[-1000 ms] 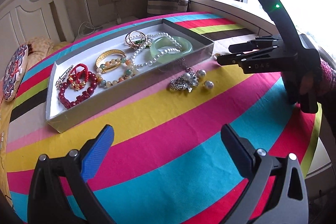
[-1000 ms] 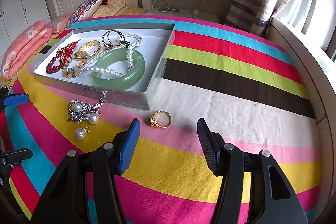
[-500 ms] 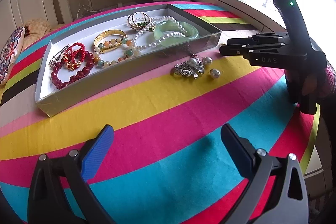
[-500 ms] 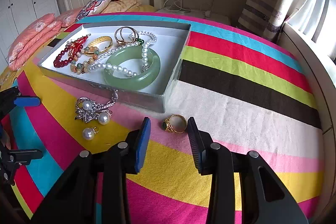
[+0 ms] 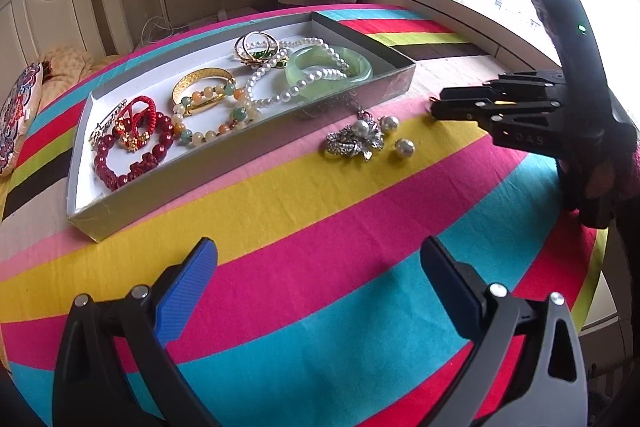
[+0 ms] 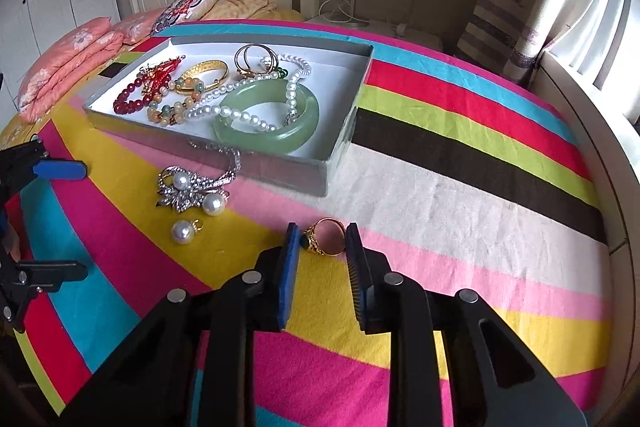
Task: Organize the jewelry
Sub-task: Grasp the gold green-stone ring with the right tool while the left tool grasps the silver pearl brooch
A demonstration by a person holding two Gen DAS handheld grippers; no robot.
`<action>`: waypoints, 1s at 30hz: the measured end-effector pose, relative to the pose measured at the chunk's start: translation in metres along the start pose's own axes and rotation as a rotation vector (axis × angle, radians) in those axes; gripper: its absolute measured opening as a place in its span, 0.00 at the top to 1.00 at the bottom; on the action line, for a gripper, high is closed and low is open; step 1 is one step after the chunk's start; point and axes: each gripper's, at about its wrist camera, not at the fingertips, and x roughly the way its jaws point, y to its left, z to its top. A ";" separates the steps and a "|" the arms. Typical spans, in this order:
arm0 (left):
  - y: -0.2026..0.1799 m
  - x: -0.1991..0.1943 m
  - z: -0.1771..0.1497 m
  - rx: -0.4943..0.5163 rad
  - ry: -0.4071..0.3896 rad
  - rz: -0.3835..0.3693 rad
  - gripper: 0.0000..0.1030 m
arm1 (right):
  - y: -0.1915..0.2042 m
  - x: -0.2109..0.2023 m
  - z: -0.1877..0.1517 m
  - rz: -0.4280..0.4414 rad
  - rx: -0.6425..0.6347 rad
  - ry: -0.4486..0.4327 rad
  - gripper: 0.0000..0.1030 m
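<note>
Right hand-held gripper (image 6: pixel 320 243) closing around small gold ring with green stone (image 6: pixel 323 236) on striped counter (image 6: pixel 440 211), contact unclear, ring partly hidden. Left hand-held gripper (image 5: pixel 316 267) spread wide, empty. Grey tray (image 5: pixel 240 163) nearby.

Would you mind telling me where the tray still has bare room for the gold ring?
Bare white floor lies along the tray's far wall and right corner, beyond the pearl necklace. The jade bangle and beads crowd the near-left half.
</note>
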 end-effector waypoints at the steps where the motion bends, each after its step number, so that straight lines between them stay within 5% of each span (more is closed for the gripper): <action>1: 0.001 0.002 0.005 -0.002 0.001 0.022 0.03 | 0.000 -0.004 -0.004 0.001 0.012 -0.008 0.77; 8: 0.001 0.015 0.029 -0.063 -0.005 0.005 0.22 | -0.004 -0.020 -0.017 0.022 0.058 -0.034 0.77; 11: -0.010 0.026 0.035 -0.046 0.007 0.010 0.45 | -0.005 -0.016 -0.016 0.020 0.064 -0.013 0.77; 13: -0.016 0.031 0.038 -0.027 -0.001 0.031 0.50 | -0.005 -0.014 -0.016 0.018 0.060 -0.008 0.77; 26: -0.051 0.031 0.045 0.226 0.026 -0.086 0.56 | -0.007 -0.015 -0.018 0.028 0.077 -0.015 0.77; 30: -0.044 0.038 0.048 0.206 0.022 -0.018 0.59 | -0.010 -0.014 -0.017 0.035 0.081 -0.012 0.77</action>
